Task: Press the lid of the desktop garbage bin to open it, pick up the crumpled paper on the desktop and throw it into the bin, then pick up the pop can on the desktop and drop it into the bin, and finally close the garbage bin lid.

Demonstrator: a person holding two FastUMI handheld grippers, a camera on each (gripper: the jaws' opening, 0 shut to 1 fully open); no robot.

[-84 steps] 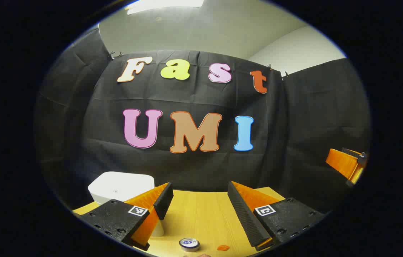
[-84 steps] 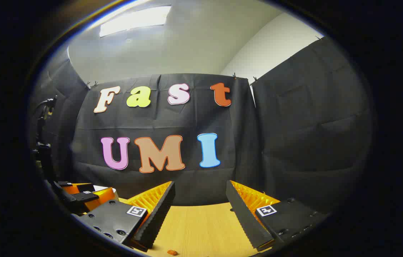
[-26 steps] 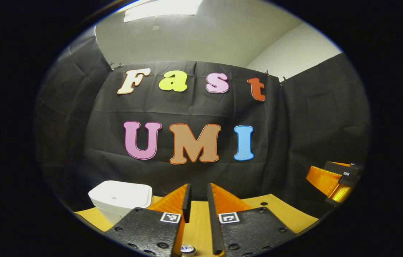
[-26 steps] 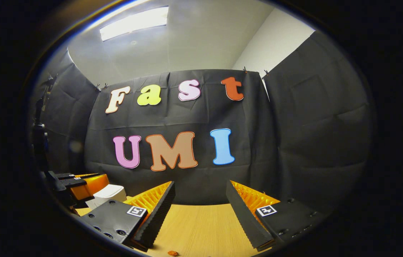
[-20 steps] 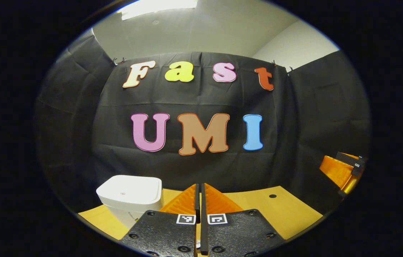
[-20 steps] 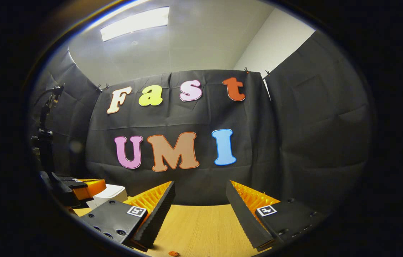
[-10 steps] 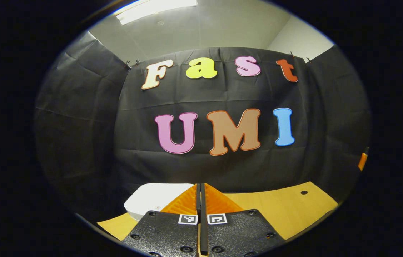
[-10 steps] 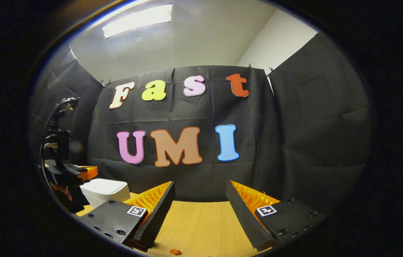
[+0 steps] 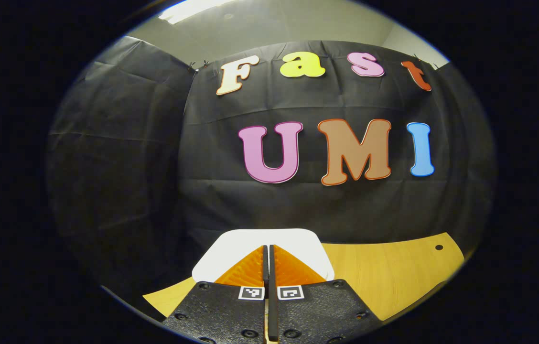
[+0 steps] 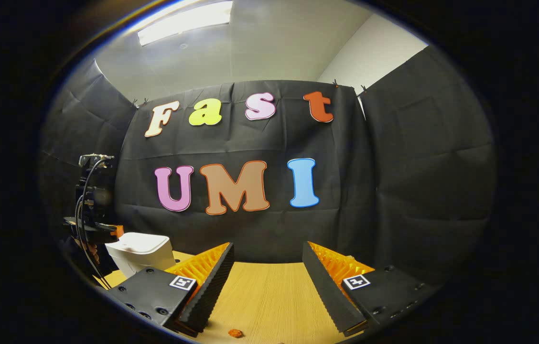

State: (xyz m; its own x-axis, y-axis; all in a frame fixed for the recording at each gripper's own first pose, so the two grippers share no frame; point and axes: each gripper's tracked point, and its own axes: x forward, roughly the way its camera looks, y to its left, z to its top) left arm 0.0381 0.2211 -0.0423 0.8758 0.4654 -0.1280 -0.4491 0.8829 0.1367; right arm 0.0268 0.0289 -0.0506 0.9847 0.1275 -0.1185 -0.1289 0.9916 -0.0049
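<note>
The left gripper, fingers clenched together, hovers over the bin lid, apparently to press it open.

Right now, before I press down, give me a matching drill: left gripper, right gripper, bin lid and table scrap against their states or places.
Things:
1. left gripper
2. right gripper
3. bin lid
4. scrap

States or places:
A. down, flat on the bin
B. jaws wide apart, above bare table
C. jaws together, tips over the lid
D. on the table, near the view's bottom edge

Pairs: 1-C, 2-B, 3-A, 4-D
</note>
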